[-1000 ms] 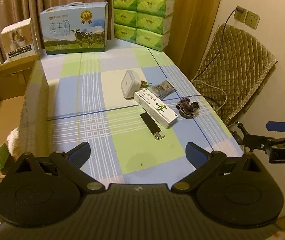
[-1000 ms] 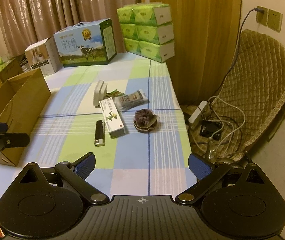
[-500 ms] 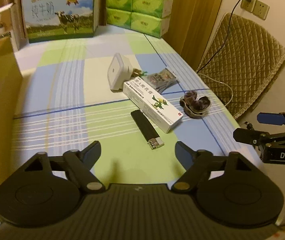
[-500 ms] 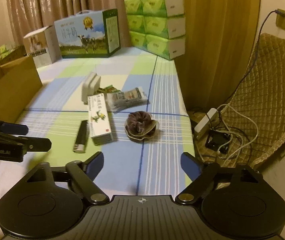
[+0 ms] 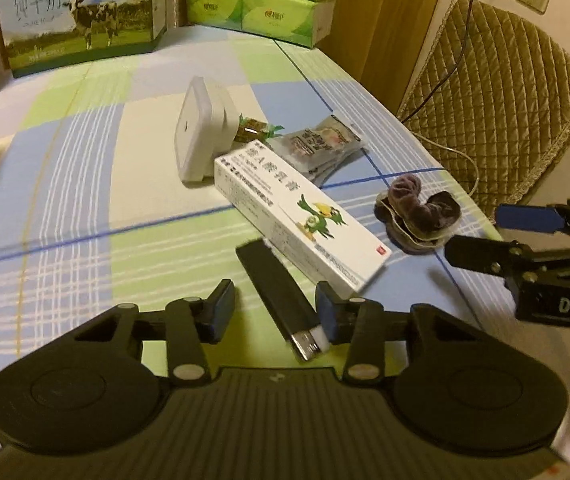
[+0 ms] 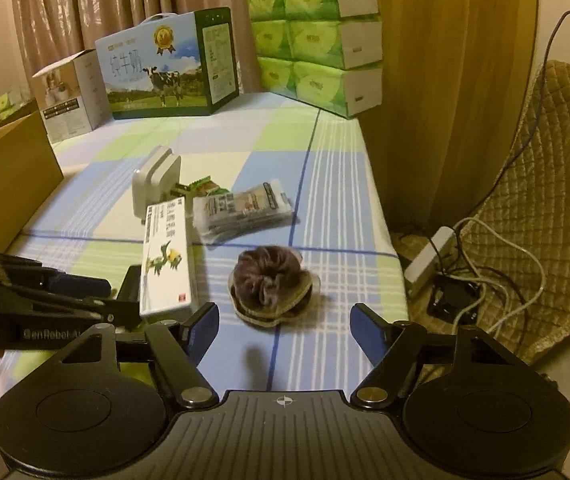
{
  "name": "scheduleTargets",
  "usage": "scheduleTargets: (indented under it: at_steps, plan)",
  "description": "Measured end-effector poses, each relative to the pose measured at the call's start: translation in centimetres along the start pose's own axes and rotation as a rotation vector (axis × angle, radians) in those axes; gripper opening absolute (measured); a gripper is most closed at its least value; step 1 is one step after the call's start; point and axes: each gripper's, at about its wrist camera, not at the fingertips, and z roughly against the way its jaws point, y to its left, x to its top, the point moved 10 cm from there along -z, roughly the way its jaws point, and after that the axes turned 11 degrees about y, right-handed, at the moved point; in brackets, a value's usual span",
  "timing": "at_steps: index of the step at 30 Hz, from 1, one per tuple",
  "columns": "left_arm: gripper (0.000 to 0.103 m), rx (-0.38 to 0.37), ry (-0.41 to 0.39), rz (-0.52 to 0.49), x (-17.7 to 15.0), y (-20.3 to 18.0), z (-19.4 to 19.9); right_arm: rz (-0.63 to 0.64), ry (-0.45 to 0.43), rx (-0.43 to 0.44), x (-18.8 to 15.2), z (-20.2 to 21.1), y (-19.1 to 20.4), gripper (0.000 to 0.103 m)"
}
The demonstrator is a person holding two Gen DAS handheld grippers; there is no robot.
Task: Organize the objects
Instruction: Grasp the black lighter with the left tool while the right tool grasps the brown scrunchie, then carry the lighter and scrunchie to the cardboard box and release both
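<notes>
Lighter (image 5: 281, 300) lies between open left gripper (image 5: 275, 312) fingers on table (image 5: 85, 216).

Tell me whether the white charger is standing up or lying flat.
Standing on edge: the white charger has its broad face upright, tilted slightly, its base on the tablecloth.

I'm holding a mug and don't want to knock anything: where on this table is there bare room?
Bare cloth lies between the milk carton and the white charger, and along the right edge beyond the scrunchie. The middle is crowded: ointment box, snack packet, lighter, both grippers nearby.
</notes>
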Motion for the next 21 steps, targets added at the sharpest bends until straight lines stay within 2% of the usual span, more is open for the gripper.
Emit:
scheduleTargets:
  at_steps: [4,6,7,10,13,14,21]
  plan:
    - [0.038,0.012,-0.010,-0.026,0.3,0.1,-0.3,-0.019,0.001,0.017,1.1,-1.6,0.2,0.070]
    - [0.034,0.026,-0.014,-0.057,0.3,0.1,-0.4,-0.014,0.014,0.014,1.3,-2.6,0.4,0.070]
    - [0.029,0.032,-0.017,-0.067,0.2,0.2,-0.3,-0.011,0.023,0.014,1.3,-3.0,0.6,0.067]
    - [0.020,0.021,-0.018,-0.095,-0.2,0.3,0.0,0.003,0.048,0.004,1.1,-3.9,0.9,0.044]
    - [0.018,0.020,-0.020,-0.122,-0.9,0.7,0.5,0.039,0.055,0.007,0.4,-3.7,1.6,0.022]
    - [0.018,0.021,-0.022,-0.130,-1.2,0.8,0.7,0.058,0.058,0.004,0.2,-3.5,1.9,0.019]
    - [0.021,0.054,-0.053,-0.166,-3.0,1.5,1.8,0.022,0.065,0.015,-2.2,-1.4,2.4,0.017]
